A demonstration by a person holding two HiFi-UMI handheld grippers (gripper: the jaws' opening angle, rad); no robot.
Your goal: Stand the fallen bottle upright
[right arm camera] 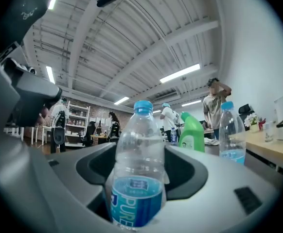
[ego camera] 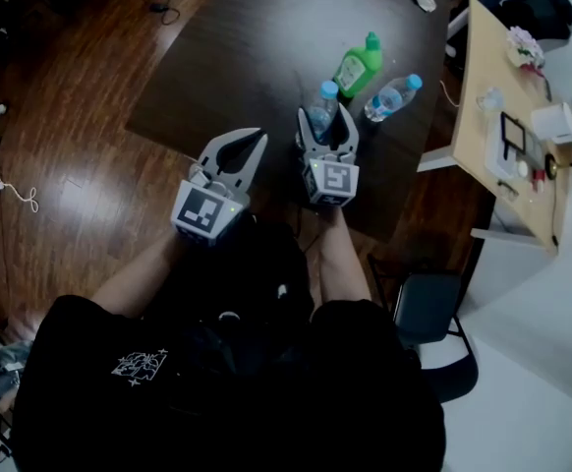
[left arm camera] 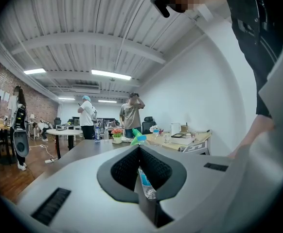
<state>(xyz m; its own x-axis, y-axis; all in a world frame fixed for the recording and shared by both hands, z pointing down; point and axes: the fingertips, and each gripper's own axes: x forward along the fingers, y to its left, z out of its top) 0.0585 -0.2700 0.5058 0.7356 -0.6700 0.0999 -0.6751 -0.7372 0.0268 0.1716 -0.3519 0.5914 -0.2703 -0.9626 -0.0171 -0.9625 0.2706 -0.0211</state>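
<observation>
A clear water bottle (ego camera: 322, 106) with a blue cap and blue label stands upright near the front edge of the dark table (ego camera: 237, 47). My right gripper (ego camera: 326, 126) points level and is shut on its lower body. In the right gripper view the bottle (right arm camera: 137, 178) fills the middle, with a jaw on either side. My left gripper (ego camera: 246, 146) hovers just left of it, shut with nothing in it. In the left gripper view its pads (left arm camera: 153, 166) meet at the tips, and the bottle shows through the narrow slit below.
A green squeeze bottle (ego camera: 360, 65) and a second water bottle (ego camera: 392, 96) stand on the table just beyond. A light wooden desk (ego camera: 492, 87) with small items is at the right, and a chair (ego camera: 429, 313) near my right elbow. People stand far off in the room.
</observation>
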